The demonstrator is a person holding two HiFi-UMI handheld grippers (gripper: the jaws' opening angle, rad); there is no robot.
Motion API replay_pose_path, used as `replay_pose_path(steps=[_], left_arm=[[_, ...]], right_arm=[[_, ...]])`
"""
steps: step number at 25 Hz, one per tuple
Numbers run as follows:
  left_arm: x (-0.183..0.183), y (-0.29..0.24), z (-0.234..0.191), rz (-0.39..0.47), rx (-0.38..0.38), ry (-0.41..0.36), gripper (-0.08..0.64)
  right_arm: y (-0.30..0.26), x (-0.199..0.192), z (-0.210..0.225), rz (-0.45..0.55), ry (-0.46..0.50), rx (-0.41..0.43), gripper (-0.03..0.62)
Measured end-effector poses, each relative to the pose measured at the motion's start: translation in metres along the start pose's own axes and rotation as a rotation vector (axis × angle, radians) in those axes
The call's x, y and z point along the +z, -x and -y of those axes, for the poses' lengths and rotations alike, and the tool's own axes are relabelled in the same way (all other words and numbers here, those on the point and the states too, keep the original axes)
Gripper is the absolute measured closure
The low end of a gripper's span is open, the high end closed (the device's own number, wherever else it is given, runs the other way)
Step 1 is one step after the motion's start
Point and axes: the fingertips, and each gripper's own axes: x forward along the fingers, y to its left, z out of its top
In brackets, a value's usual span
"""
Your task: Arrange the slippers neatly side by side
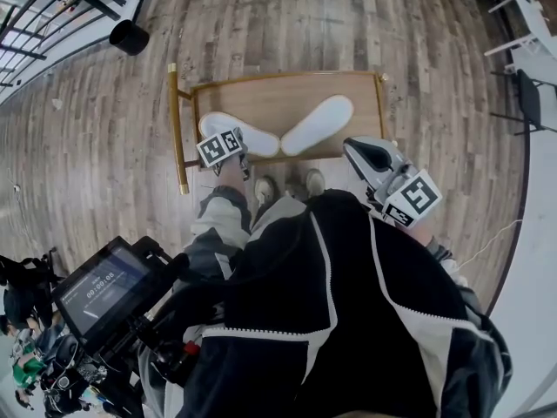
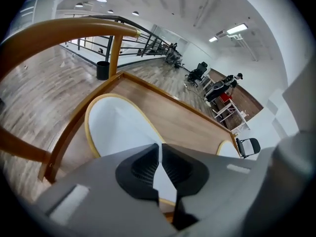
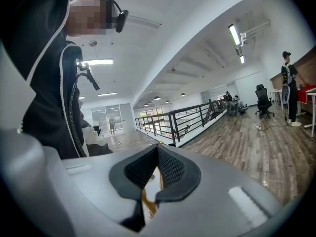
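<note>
Two flat white slippers lie in a V on a low wooden table (image 1: 270,98), heels near me and toes spread apart. The left slipper (image 1: 257,138) (image 2: 118,127) has a yellowish rim. The right slipper (image 1: 318,124) shows only as a sliver (image 2: 227,149) in the left gripper view. My left gripper (image 1: 237,153) (image 2: 159,147) points down at the left slipper's near end. Its jaws stand almost together, with white slipper material in the narrow gap. My right gripper (image 1: 355,151) (image 3: 158,154) is shut and empty, held level off the table's right front corner.
The table has a raised wooden rim and a curved handle (image 2: 59,31) on its left. My shoes (image 1: 265,188) stand at its front edge. A black bin (image 1: 129,37) and a railing (image 1: 52,16) are at far left, a camera rig (image 1: 104,286) is at lower left, and white furniture (image 1: 522,24) is at far right.
</note>
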Motion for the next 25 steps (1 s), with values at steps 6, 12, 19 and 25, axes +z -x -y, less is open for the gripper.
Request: replay_pose_path(steps=[6, 12, 19, 25], left_arm=[[0.014, 0.014, 0.011, 0.021, -0.026, -0.144, 0.526], [0.041, 0.049, 0.060, 0.129, -0.085, -0.415, 0.526], [0.075, 0.125, 0.110, 0.327, -0.136, -0.700, 0.528], [0.085, 0.198, 0.130, 0.474, -0.138, -0.827, 0.528]], right_arm=[[-0.012, 0.002, -0.006, 0.010, 0.000, 0.024, 0.588], [-0.033, 0.005, -0.014, 0.021, 0.019, 0.104, 0.588], [-0.071, 0.010, -0.037, 0.026, 0.040, 0.209, 0.588], [-0.092, 0.016, -0.052, 0.029, 0.048, 0.271, 0.588]])
